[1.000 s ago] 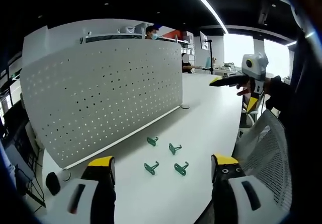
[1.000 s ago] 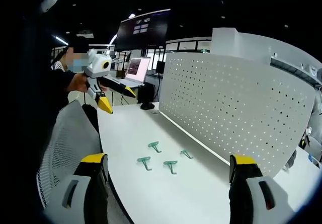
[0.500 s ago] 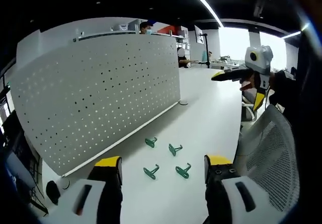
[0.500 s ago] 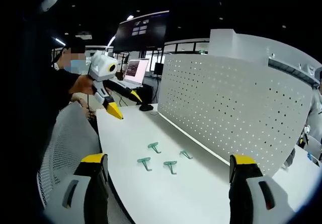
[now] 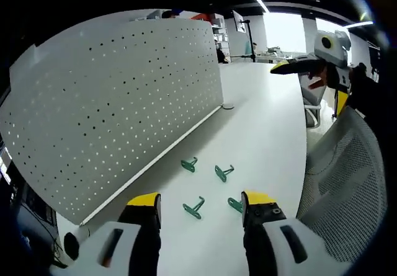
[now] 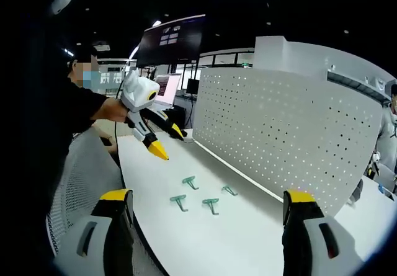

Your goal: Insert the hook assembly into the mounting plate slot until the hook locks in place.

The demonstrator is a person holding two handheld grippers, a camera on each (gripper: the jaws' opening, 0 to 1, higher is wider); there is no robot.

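Note:
Several green hooks lie loose on the white table, among them one hook (image 5: 189,164) close to the board and another hook (image 5: 195,208) between my left jaws' tips. The white perforated mounting plate (image 5: 118,102) stands upright along the table, also visible as the mounting plate (image 6: 291,139). My left gripper (image 5: 200,200) is open and empty, hovering just above the hooks. From the right gripper view the left gripper (image 6: 169,142) slants down toward the table beyond the hooks (image 6: 189,181). My right gripper (image 6: 208,196) is open and empty, held back from the hooks; the right gripper (image 5: 310,87) hangs in the air at upper right.
A grey mesh chair back (image 5: 338,183) stands against the table's near edge. A person in a dark sleeve (image 6: 80,111) holds the grippers. A laptop (image 6: 166,87) and a large screen (image 6: 170,37) sit at the table's far end. A round foot (image 5: 228,106) rests by the plate.
The left gripper has dropped and tilted down toward the table, nearing the hooks, and its jaws look slightly closer together. The right gripper has stayed nearly still. The hooks lie as before.

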